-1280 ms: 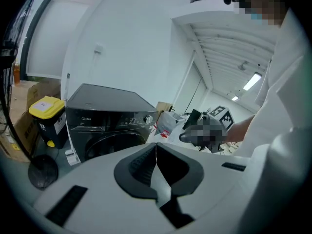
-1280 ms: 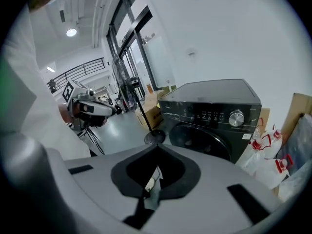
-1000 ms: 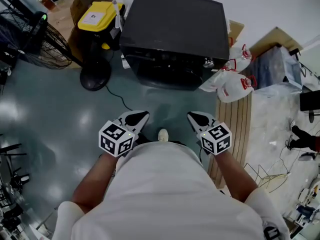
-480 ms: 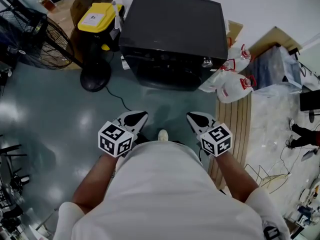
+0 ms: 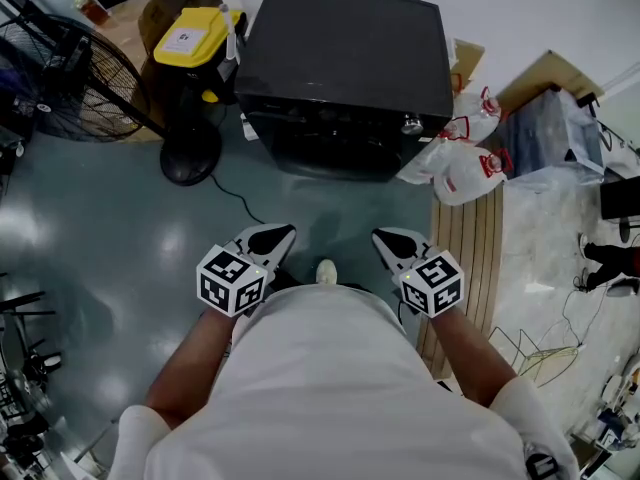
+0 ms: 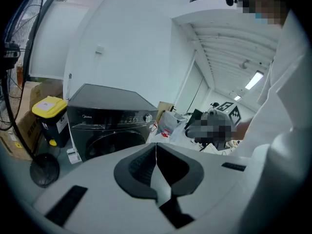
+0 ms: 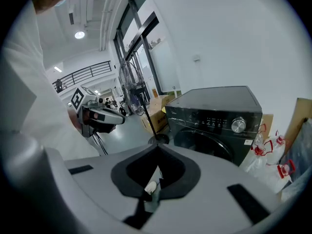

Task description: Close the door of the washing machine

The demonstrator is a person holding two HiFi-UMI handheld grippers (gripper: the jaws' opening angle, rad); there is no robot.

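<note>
A dark grey washing machine stands against the white wall ahead of me; its round door lies flush with the front under the control panel and knob. The same machine shows in the left gripper view with its door closed. My left gripper and right gripper hover side by side over the floor, well short of the machine. Both are shut with nothing between the jaws.
A yellow-lidded bin and a standing fan with its round base sit left of the machine. White plastic bags, cardboard and a wooden board lie to its right. A grey floor spreads in front.
</note>
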